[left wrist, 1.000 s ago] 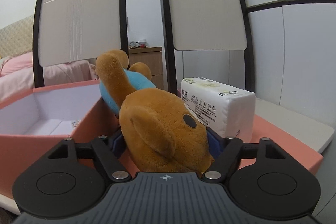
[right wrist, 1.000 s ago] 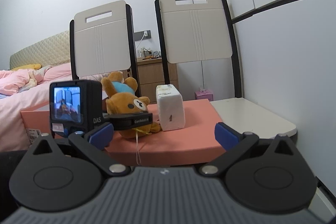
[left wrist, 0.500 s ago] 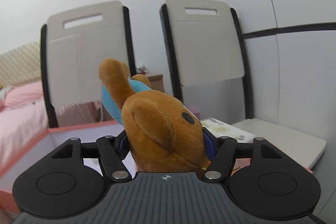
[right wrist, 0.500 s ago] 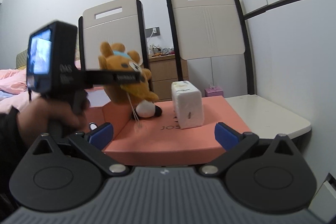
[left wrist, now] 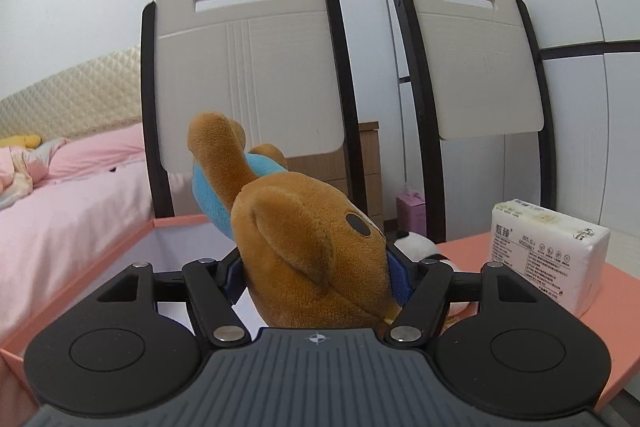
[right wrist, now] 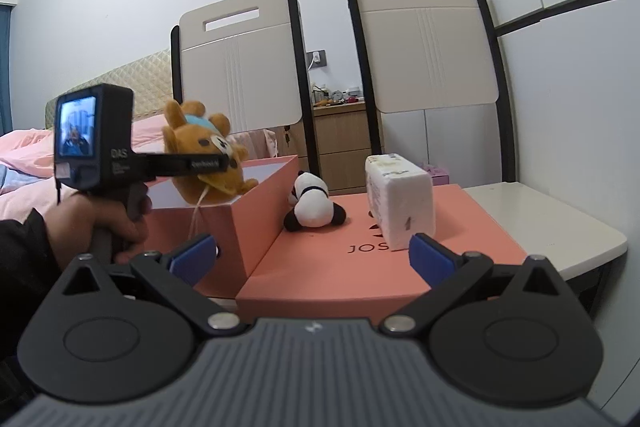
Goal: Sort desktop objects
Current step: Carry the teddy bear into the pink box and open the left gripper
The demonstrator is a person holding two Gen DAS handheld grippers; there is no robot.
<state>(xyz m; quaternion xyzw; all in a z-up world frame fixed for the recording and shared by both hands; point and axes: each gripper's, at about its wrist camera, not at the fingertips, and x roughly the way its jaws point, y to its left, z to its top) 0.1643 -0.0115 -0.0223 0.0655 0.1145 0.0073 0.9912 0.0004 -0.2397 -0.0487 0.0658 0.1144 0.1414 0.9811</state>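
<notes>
The left hand-held gripper [left wrist: 316, 275] is clamped on the brown bear [left wrist: 308, 251]; its blue pads press the head of the toy from both sides. In the right wrist view the same hand-held gripper [right wrist: 224, 163] holds the bear [right wrist: 204, 147] in the air, over the near corner of the open box [right wrist: 240, 219]. No part of the bear touches the box. A thin string hangs down from the bear in front of the box wall. A hand [right wrist: 108, 223] in a dark sleeve holds the handle of this tool, and a small screen is lit on its back.

The right hand-held gripper [right wrist: 312, 255] has its pads wide apart, and nothing is between them. It hovers before the near edge of the lid [right wrist: 360, 267].

The box is pink outside and white inside. The flat pink lid lies just beside it on the right, on the table [right wrist: 560, 223], and some letters are printed on it. On the lid a small panda [right wrist: 312, 203] lies on its side, close to the box wall. The tissue pack [right wrist: 400, 203] stands on the lid too, to the right of the panda and apart from it.

Behind the table stand two chairs [right wrist: 240, 67] with pale backs. A bed [right wrist: 24, 155] with pink covers is at the left, and a wooden cabinet [right wrist: 344, 143] shows between the chairs.
</notes>
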